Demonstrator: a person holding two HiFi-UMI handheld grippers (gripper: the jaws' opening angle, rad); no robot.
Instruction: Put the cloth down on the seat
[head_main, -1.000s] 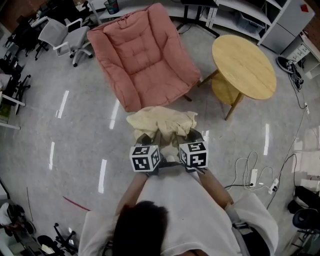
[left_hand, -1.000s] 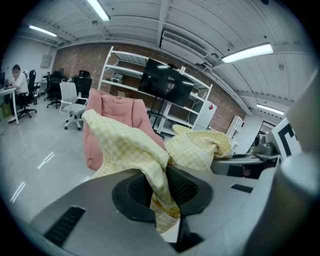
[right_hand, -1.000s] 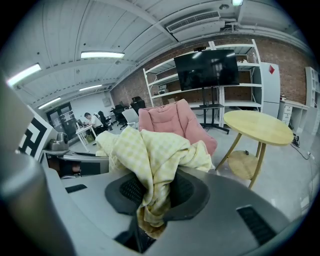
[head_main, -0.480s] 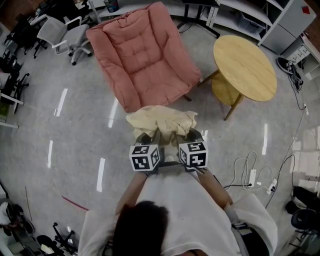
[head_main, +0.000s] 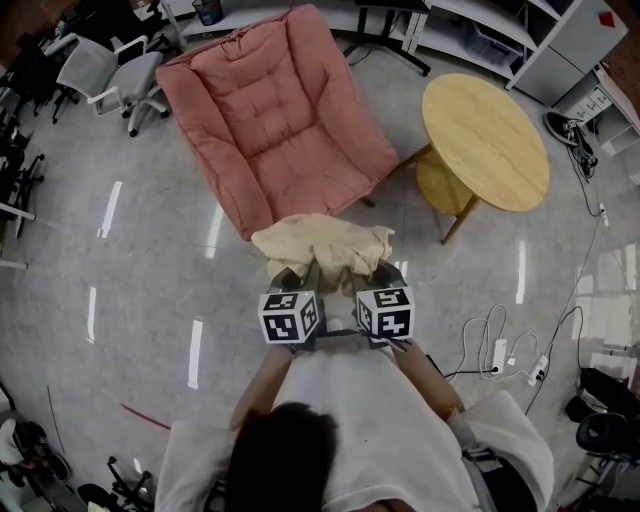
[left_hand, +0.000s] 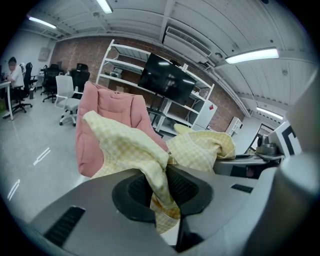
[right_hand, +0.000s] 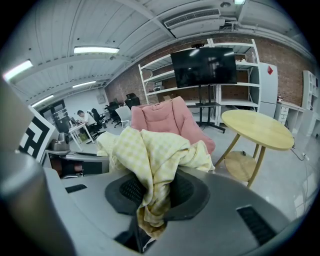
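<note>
A pale yellow checked cloth (head_main: 322, 243) hangs bunched between my two grippers, in the air just short of the pink cushioned seat (head_main: 285, 115). My left gripper (head_main: 298, 279) is shut on the cloth's left part (left_hand: 159, 172), which is pinched between the dark pads. My right gripper (head_main: 372, 275) is shut on the right part (right_hand: 152, 187). Both grippers sit side by side, close in front of the person's body. The pink seat (left_hand: 107, 120) rises behind the cloth in the left gripper view and stands farther back as the seat (right_hand: 167, 120) in the right gripper view.
A round wooden table (head_main: 484, 140) stands right of the seat. Grey office chairs (head_main: 110, 75) sit at the back left and white shelving (head_main: 480, 30) runs along the back. Cables and a power strip (head_main: 498, 353) lie on the grey floor at the right.
The seat and table have slid slightly toward the view's top and left, as the person with the cloth shifts a little. Both grips on the cloth are unchanged.
</note>
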